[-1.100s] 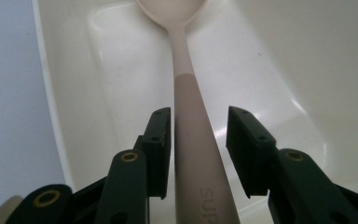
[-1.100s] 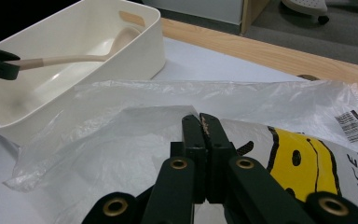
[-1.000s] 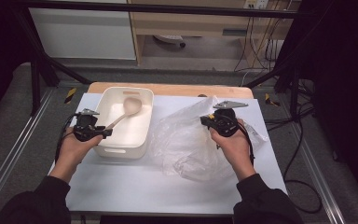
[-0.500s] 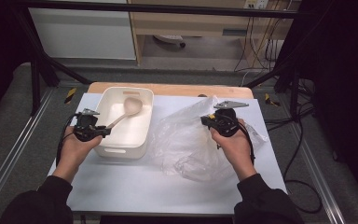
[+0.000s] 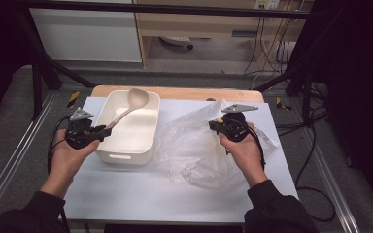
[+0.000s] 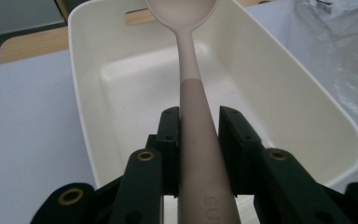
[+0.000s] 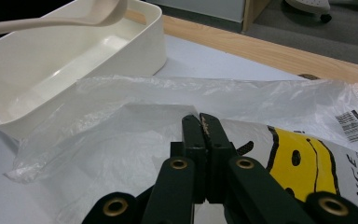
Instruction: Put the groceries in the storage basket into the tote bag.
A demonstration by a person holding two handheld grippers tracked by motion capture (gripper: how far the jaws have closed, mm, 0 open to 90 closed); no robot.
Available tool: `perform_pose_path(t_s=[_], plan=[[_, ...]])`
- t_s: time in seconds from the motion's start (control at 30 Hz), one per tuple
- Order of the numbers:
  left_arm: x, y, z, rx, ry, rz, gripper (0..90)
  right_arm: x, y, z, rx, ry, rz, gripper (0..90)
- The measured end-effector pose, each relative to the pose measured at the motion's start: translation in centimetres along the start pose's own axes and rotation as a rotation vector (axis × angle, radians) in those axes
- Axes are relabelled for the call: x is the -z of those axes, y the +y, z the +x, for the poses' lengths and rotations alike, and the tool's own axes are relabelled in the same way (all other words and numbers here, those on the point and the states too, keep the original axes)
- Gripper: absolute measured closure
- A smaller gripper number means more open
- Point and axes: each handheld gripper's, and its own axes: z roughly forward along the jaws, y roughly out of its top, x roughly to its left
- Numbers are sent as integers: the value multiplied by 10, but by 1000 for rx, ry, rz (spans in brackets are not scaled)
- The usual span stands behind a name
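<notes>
The left gripper (image 5: 104,131) is pinching the handle of a beige spoon (image 5: 126,109), its jaws having just been closing on it; in the left gripper view the two black pads are pressing on either side of the handle (image 6: 196,140), and raised letters reading "SU" are showing low on the handle before the frame cuts them off. The spoon is angling up over a white rectangular tub (image 5: 145,141), its bowl hanging above the tub's far end. The tub is sitting on the white sheet covering the desk (image 5: 141,194), toward the desk's far left part, with a slot handle in each short wall.

The right gripper (image 5: 212,125) is keeping its jaws pressed together on the edge of a clear plastic bag (image 5: 194,150), which is lying crumpled just right of the tub, across the middle of the desk. In the right gripper view the bag (image 7: 135,126) is showing a yellow smiley face, the word "NICE" in black capitals, and a barcode sticker (image 7: 353,125) too small to read.
</notes>
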Motion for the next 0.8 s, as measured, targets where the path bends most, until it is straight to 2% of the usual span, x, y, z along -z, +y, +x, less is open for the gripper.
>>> perform_pose_path(t_s=[0.17, 0.43, 0.53, 0.8], plan=[[18, -2, -14, -50, -42, -9, 700, -1, 1, 0, 1, 2, 4, 900], [36, -7, -26, -69, -112, -41, 700, -3, 1, 0, 4, 11, 19, 900], [41, -8, -32, -91, -131, -42, 701, -5, 2, -1, -5, 16, 28, 900], [52, -11, -50, -109, -224, -45, 701, -12, 1, -5, -16, 27, 53, 900]])
